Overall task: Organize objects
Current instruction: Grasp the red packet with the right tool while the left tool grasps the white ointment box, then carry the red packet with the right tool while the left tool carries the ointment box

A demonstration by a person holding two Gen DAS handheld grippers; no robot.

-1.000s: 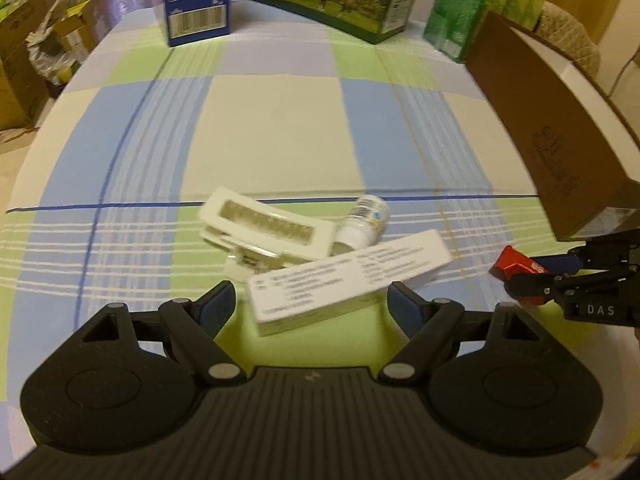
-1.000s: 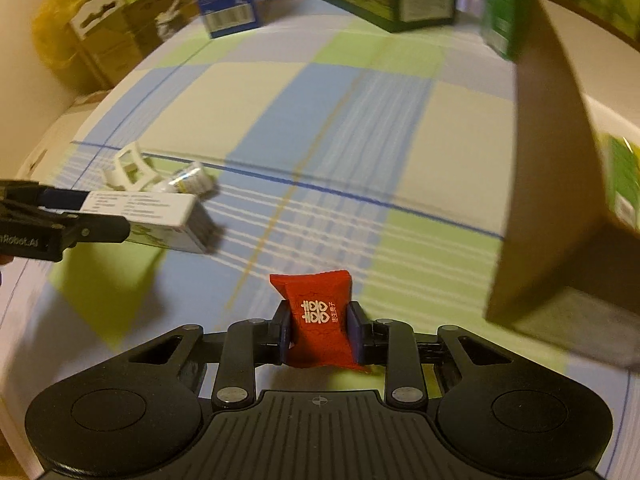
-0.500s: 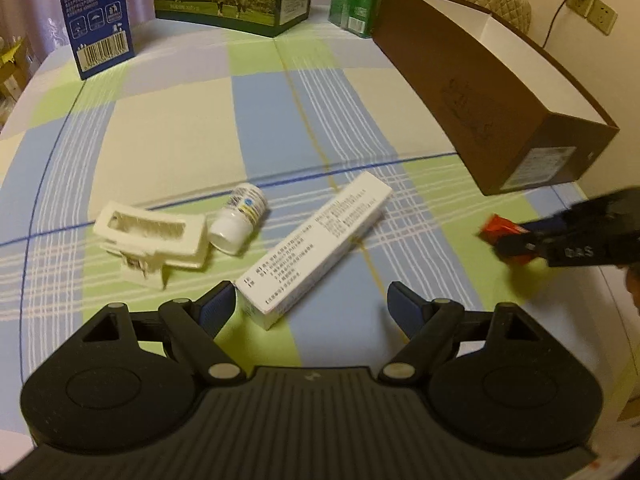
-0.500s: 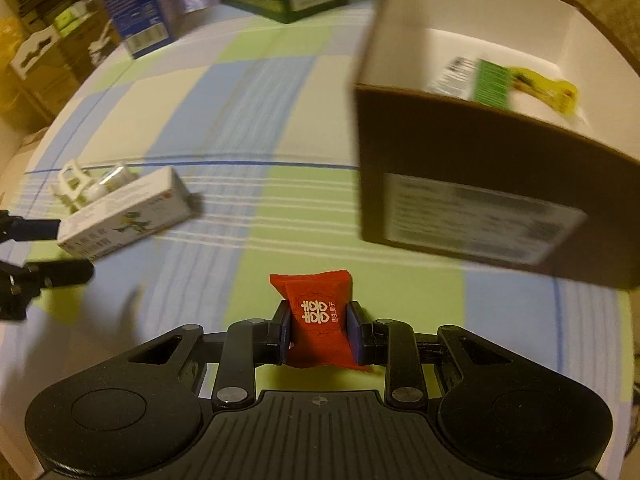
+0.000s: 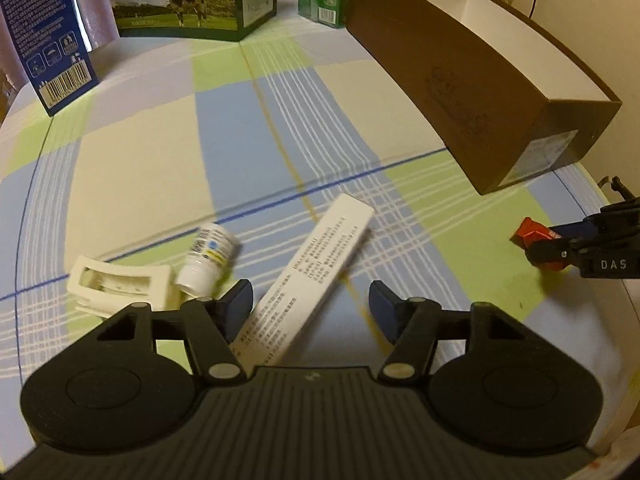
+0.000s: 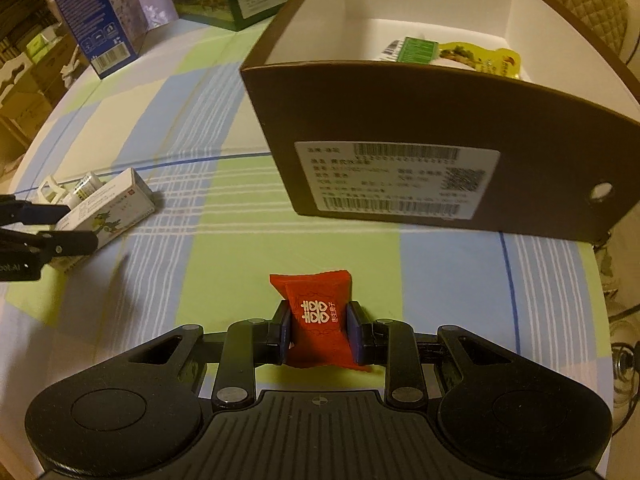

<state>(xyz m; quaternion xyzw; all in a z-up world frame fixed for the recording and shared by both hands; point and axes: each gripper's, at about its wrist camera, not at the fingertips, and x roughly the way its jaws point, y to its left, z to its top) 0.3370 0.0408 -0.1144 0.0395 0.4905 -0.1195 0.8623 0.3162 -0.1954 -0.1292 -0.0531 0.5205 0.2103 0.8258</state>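
Left wrist view: the left gripper (image 5: 310,304), jaws wide and empty, hangs low over the white carton (image 5: 310,276) lying near the table's (image 5: 140,168) front edge beside a bottle (image 5: 208,258) and clip (image 5: 120,286), apparently lining up a grasp.

Right wrist view: the right gripper (image 6: 319,334), jaws clamped on a red sachet (image 6: 318,320), is held level above the table's right edge, facing the open box (image 6: 400,160), its likely destination.

left gripper (image 5: 311,306) jaws spread wide, right gripper (image 6: 319,330) clamped closed
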